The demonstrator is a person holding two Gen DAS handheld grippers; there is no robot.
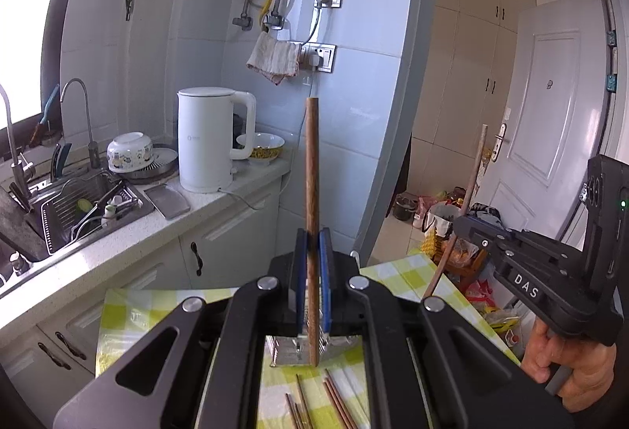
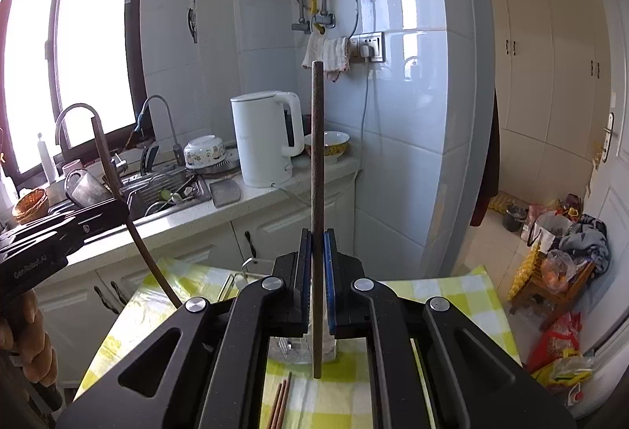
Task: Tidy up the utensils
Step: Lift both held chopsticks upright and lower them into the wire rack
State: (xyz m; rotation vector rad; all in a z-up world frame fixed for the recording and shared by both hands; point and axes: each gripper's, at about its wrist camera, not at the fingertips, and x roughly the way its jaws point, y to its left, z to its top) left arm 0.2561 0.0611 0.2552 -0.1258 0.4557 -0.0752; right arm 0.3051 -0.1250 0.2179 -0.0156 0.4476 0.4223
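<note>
I read "DAS" on my right gripper (image 1: 464, 220) body, and "GenRobot.AI" on my left gripper (image 2: 118, 207) body.

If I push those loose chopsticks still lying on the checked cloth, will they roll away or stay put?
The loose chopsticks look thin and round, so they would probably roll sideways on the checked cloth and may scatter. They look stiff and light: the similar chopstick in the left gripper stands straight without bending.

Blown-out daylight from the window (image 2: 70, 48) at left; sharp frames, fisheye-bent edges.
</note>
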